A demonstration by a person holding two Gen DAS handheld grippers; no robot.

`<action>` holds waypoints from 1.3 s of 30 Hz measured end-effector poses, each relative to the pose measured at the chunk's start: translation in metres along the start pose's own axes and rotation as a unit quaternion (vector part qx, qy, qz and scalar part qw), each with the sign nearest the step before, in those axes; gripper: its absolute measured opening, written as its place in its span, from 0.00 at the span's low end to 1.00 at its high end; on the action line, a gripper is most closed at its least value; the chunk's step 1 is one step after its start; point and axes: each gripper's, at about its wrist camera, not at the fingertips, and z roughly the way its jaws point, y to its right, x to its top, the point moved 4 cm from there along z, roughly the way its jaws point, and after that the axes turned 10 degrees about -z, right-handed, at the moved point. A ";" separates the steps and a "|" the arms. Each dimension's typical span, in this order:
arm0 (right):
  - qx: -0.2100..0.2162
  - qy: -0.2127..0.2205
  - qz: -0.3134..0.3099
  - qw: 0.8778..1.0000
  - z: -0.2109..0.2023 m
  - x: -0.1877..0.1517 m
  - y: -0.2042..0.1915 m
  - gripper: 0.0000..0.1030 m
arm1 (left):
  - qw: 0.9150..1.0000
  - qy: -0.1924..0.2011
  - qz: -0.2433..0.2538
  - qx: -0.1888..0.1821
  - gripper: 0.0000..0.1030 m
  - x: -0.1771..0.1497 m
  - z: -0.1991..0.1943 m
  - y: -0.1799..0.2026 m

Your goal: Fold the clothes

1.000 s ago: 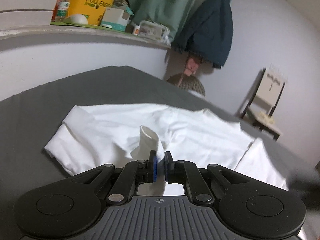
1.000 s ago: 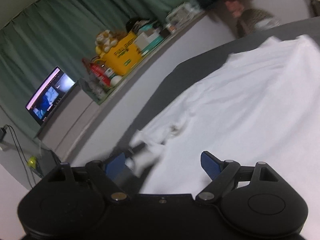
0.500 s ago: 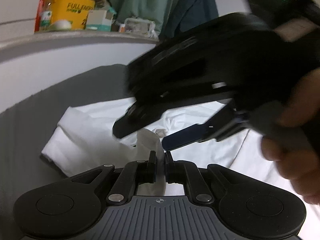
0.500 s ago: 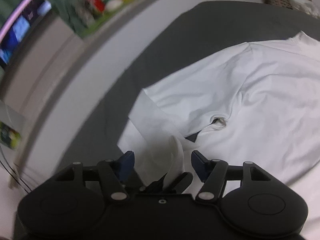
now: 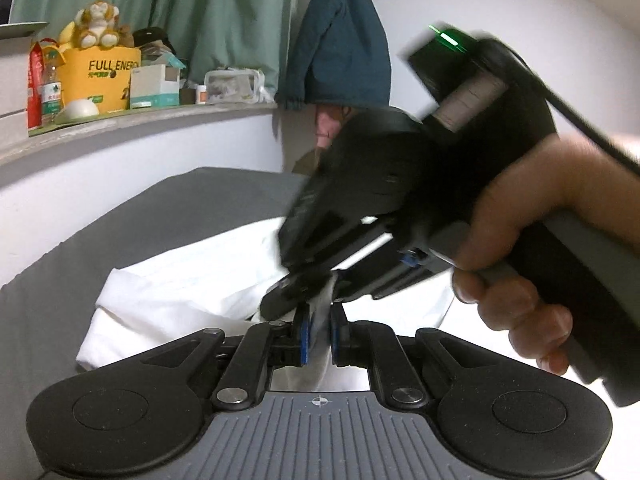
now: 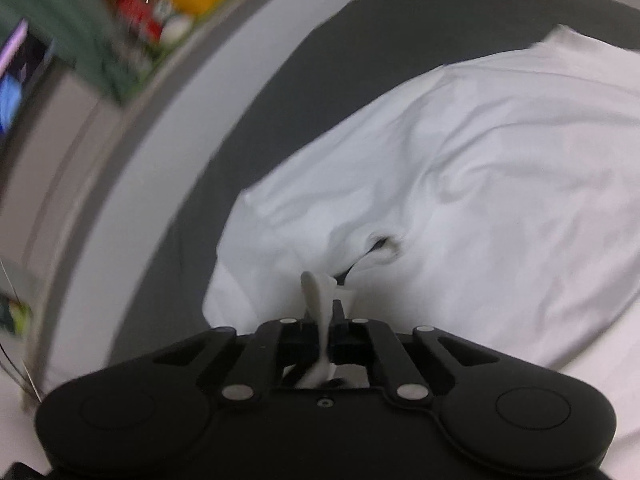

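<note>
Shelf clutter [image 6: 168, 8] smears into blur (right wrist view).

R tongs [image 5: 316, 292] right above L tongs [image 5: 319, 336], blocking fwd path; grey bed [image 5: 168, 216] beyond bare.

a white garment [image 6: 500, 168] lies spread and rumpled across a dark grey bed surface [image 6: 320, 92], soft creases running through its cloth. a narrow strip of its fabric [image 5: 320, 320] is drawn up off the heap, standing in a thin upright fold. a small dark opening [image 6: 380, 246] puckers near that fold.
</note>
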 end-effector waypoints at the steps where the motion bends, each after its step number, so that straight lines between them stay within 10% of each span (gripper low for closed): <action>1: 0.005 0.012 0.018 1.000 -0.006 0.000 0.006 0.05 | 1.000 0.002 -0.010 -0.008 0.12 0.001 -0.001 -0.002; 4: 0.032 0.060 0.067 0.995 -0.025 -0.003 0.024 0.05 | 0.997 0.029 -0.059 -0.031 0.42 0.007 -0.009 -0.014; 6: 0.056 0.092 0.091 0.990 -0.042 -0.004 0.031 0.05 | 0.993 0.072 -0.090 -0.027 0.85 0.013 -0.021 -0.026; 8: 0.084 0.124 0.114 0.982 -0.061 -0.006 0.036 0.05 | 0.987 0.101 -0.124 -0.018 1.00 0.017 -0.029 -0.040; 21: 0.201 0.324 0.252 0.889 -0.221 -0.076 0.091 0.05 | 0.943 0.033 -0.323 -0.068 1.00 -0.013 -0.007 -0.084; 26: 0.132 0.334 0.313 0.879 -0.244 -0.132 0.136 0.05 | 0.943 -0.022 -0.316 -0.100 1.00 -0.032 0.009 -0.061; 34: 0.134 0.397 0.332 0.845 -0.284 -0.167 0.142 0.05 | 0.942 -0.090 -0.299 -0.123 1.00 -0.047 0.035 -0.036; 39: 0.074 0.351 0.370 0.857 -0.268 -0.194 0.157 0.05 | 0.945 -0.109 -0.284 -0.120 1.00 -0.045 0.051 -0.031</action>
